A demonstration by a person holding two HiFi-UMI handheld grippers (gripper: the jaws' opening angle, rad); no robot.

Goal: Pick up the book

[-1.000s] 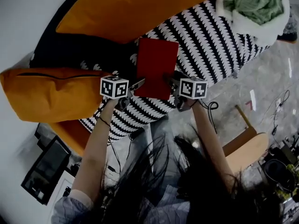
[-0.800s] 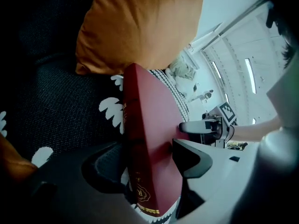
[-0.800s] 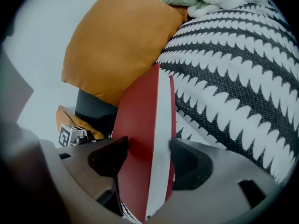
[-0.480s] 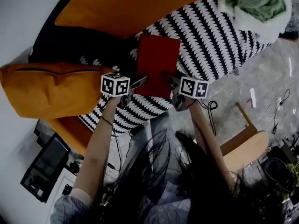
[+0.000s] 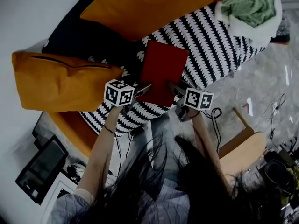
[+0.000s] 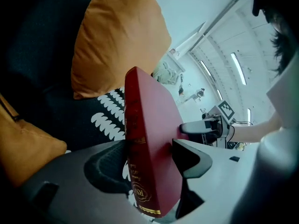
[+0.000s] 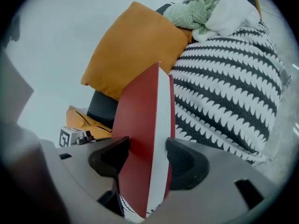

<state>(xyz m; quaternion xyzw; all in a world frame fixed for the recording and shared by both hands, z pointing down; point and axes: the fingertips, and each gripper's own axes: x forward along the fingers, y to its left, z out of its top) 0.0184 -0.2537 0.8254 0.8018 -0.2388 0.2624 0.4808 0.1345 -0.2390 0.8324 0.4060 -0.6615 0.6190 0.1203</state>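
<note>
Book [image 5: 163, 73], red, closed, over striped throw [image 5: 210, 36], near orange cushion [image 5: 60, 80]. I find left gripper [image 5: 142, 88] clamped on spine side at near end, jaws tight against both covers. Right gripper [image 5: 174, 88] clamped likewise on page-edge side of same end. Whether book touches throw: I cannot tell. Green blanket [image 5: 247, 3] at far end, well apart.

Book [image 5: 164, 71] apparently lifted slightly clear of striped blanket [image 5: 219, 36].
</note>
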